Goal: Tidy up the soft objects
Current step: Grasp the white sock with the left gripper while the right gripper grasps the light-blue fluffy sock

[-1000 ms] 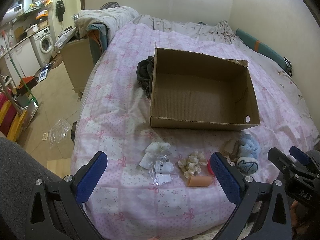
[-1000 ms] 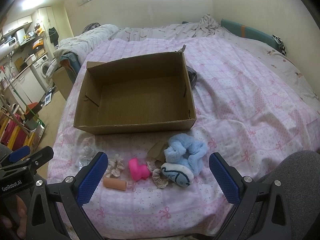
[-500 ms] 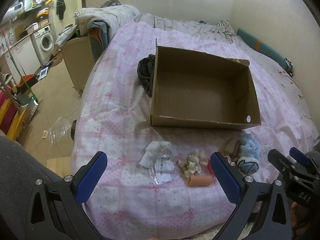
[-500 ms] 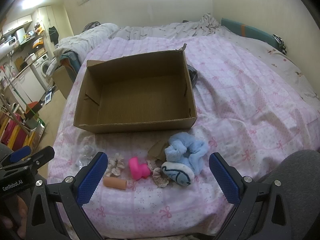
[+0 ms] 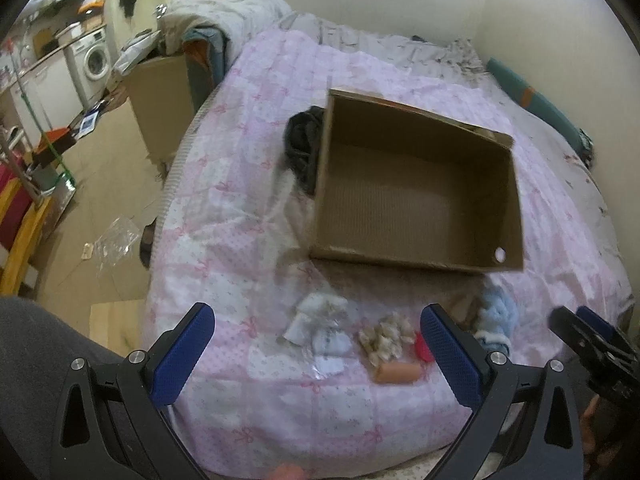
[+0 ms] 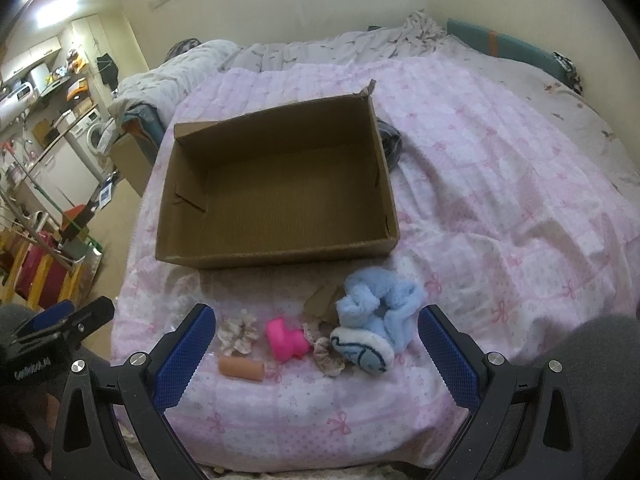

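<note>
Soft items lie in a row near the bed's front edge: blue fluffy slippers (image 6: 380, 308), pink toy (image 6: 286, 340), cream scrunchie (image 6: 238, 332), tan cylinder (image 6: 241, 369); behind them the cardboard box (image 6: 276, 258) stands bare inside; left gripper (image 5: 316, 354) and right gripper (image 6: 316, 354) both gape wide, holding nothing

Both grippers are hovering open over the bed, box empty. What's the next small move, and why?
Probably lower the right gripper onto the pink toy: it lies between the open fingers, and the cardboard box just beyond holds nothing yet. The left gripper is also open and holds nothing.
</note>
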